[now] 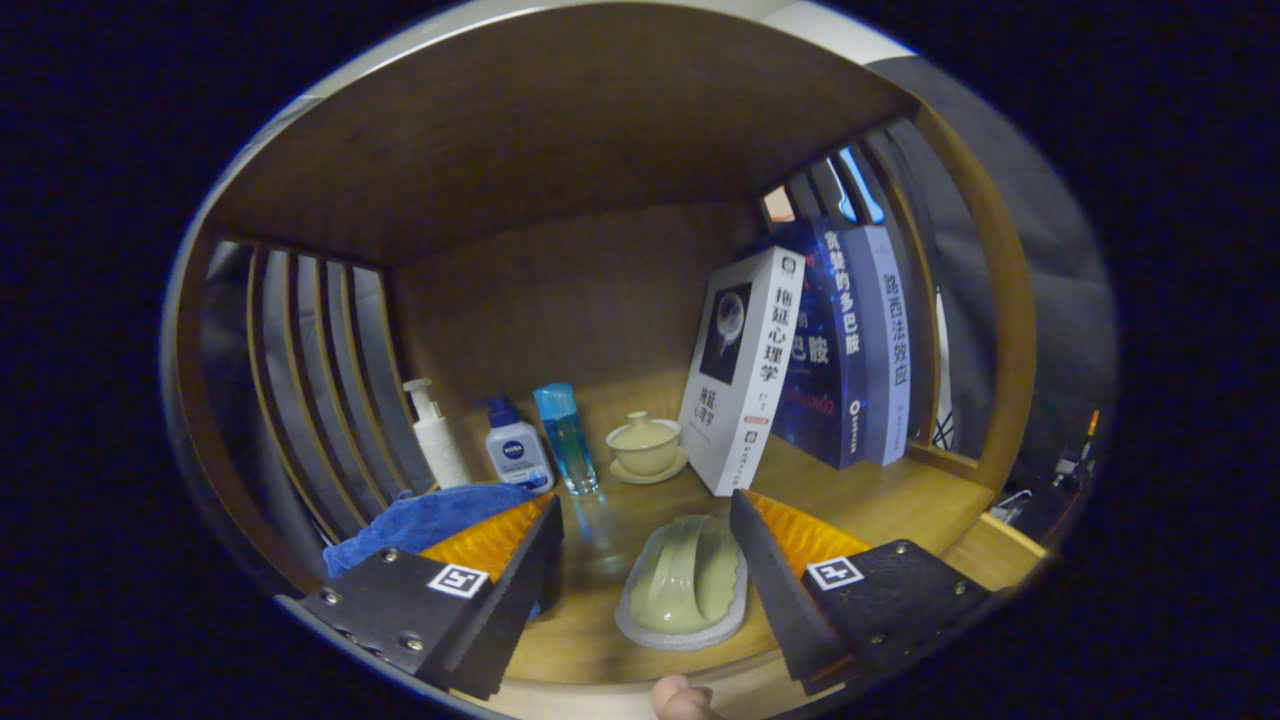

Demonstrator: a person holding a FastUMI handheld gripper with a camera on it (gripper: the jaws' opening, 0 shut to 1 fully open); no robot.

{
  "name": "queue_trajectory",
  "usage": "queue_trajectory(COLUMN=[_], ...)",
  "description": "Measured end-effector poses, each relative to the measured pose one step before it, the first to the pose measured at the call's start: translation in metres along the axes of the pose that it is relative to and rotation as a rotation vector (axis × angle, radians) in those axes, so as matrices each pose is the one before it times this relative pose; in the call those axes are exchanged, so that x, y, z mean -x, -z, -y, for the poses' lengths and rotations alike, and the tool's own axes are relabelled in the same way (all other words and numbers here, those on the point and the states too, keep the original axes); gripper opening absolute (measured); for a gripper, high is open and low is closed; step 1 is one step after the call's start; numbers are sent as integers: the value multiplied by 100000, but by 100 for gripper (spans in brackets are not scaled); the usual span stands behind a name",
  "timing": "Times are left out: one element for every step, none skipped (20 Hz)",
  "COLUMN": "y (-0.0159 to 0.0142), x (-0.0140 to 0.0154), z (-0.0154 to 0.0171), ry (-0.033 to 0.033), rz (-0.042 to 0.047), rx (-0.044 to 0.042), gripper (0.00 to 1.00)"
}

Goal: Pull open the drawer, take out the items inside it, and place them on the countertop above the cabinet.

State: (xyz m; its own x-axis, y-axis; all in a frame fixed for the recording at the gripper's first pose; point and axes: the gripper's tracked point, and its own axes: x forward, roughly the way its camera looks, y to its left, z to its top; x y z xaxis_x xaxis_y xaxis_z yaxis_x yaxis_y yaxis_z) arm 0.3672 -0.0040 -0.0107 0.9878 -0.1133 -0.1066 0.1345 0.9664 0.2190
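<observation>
Two fingers of the claw stand spread apart, gripping nothing, with a pale green ribbed dish lying between them on the wooden shelf. Beyond it stand a lidded tea bowl on its saucer, a blue bottle, a lotion bottle, a pump bottle and three upright books. A blue cloth lies beside the left finger. No drawer can be made out.

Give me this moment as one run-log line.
claw: open, empty | between fingers: pale ridged dish on wooden shelf | beyond: lidded cup, books
</observation>
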Motion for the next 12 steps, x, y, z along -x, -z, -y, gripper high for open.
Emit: queue_trajectory(y=[-480, -250, -476, -422, -419, -297, 10, 180, 186, -9, 146, 175], x=[1067, 917, 1219, 1065, 1207, 1784, 1748, 1841, 2096, 1923, 1779, 2289], z=[119, 472, 548, 327, 362, 90, -84, 129, -9, -424, -298, 45], ry=[661, 1384, 1264, 495, -20, -1051, -1402, -373, -903, -2304, -1286, -551], rz=[291, -292, 772, 1539, 1971, 579, 339, -410, 669, 863, 1168, 44], rx=[-155, 687, 1219, 1959, 2740, 2806, 3073, 3352, 2459, 2407, 2365, 2769], gripper=[100, 100, 100, 100, 100, 100, 100, 100, 100, 100, 100, 100])
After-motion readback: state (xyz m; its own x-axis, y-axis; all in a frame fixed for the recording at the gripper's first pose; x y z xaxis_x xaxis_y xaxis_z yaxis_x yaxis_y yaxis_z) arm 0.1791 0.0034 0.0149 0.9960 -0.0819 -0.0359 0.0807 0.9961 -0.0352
